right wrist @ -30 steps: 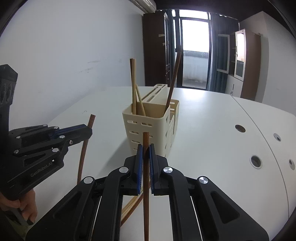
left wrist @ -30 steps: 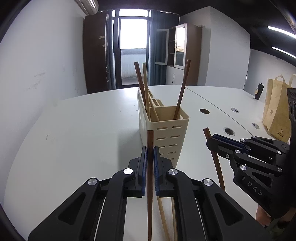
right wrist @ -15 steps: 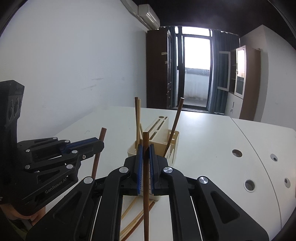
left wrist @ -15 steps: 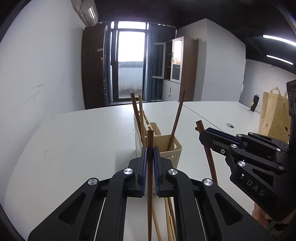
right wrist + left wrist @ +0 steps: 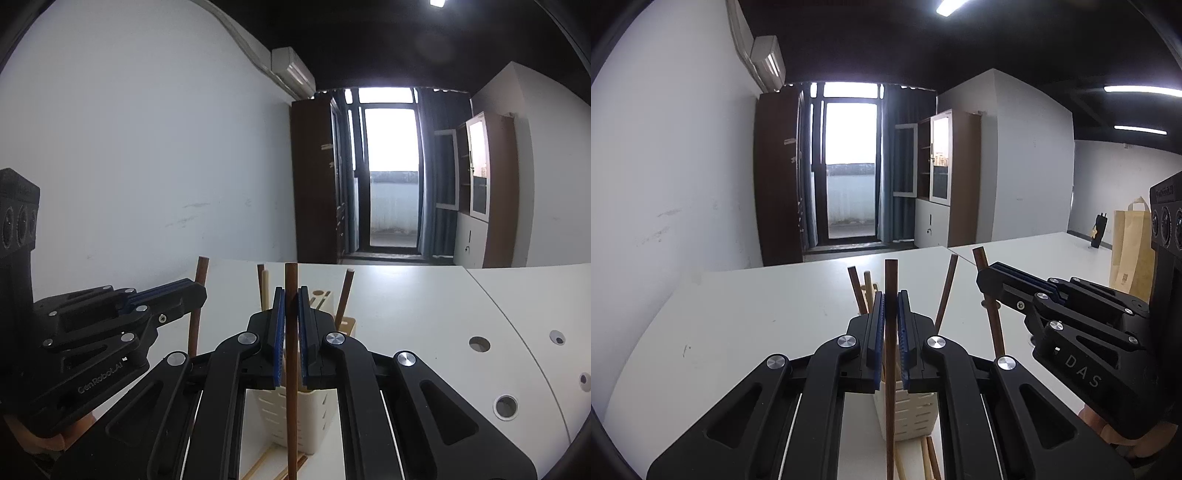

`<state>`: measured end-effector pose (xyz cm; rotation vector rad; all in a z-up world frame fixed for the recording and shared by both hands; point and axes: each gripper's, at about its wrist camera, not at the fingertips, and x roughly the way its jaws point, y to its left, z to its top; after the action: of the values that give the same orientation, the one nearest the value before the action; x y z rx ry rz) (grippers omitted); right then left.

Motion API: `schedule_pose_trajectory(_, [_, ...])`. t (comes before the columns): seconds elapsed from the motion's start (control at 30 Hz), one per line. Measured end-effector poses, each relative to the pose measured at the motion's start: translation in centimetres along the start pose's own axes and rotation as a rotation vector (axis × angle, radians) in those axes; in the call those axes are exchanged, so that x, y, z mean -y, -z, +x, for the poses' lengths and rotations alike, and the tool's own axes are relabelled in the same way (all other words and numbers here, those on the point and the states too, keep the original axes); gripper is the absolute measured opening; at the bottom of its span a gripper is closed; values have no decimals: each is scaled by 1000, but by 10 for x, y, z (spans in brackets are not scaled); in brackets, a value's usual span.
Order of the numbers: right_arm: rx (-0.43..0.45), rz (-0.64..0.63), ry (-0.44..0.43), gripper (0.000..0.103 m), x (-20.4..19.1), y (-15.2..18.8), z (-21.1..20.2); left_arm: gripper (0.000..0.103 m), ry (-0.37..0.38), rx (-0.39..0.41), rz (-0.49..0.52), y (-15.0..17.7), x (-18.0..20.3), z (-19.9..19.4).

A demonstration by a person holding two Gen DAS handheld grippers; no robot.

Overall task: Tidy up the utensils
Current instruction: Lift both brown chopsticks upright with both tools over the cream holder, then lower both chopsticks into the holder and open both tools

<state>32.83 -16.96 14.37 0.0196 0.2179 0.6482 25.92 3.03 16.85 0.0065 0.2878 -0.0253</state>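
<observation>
Two dark brown chopsticks are in the air, one in each gripper. The left gripper has its fingers clamped on a dark chopstick that stands upright, and the right gripper has its fingers clamped in the same way on a second dark chopstick. Both are held near their upper end, so a long part hangs below the blue pads.

Behind them, near the middle of the white surface, stands the cream slotted utensil holder. It already contains two dark sticks and one pale stick, all leaning. Some loose chopsticks lie on the surface just in front of its base.

I think the next step is to lower each stick into the holder. The risk is that a hanging tip meets the rim or one of the leaning sticks and does not enter; then the stick may turn between the pads, or the light holder may tip. The two grippers are also close together, so they may knock each other above the small opening.
</observation>
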Motion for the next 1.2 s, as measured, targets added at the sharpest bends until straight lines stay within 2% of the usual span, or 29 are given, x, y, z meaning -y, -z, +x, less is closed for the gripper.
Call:
schedule_pose_trajectory(0.3, [140, 11, -22, 8, 10, -14, 0, 6, -26, 153, -24, -17, 2, -10])
schedule_pose_trajectory(0.67, [383, 24, -42, 7, 16, -35, -23, 6, -49, 469, -91, -23, 2, -48])
schedule_pose_trajectory(0.77, [451, 41, -40, 7, 21, -38, -29, 6, -49, 534, -105, -24, 3, -55])
schedule_pose_trajectory(0.97, [531, 70, -60, 7, 31, -38, -25, 6, -40, 587, -130, -21, 7, -52])
schedule_pose_trajectory(1.03, [572, 66, -35, 7, 31, -36, -23, 6, -48, 606, -138, -21, 8, -50])
schedule_pose_trajectory(1.2, [590, 86, -46, 7, 39, -33, -7, 6, -53, 601, -130, -22, 9, -34])
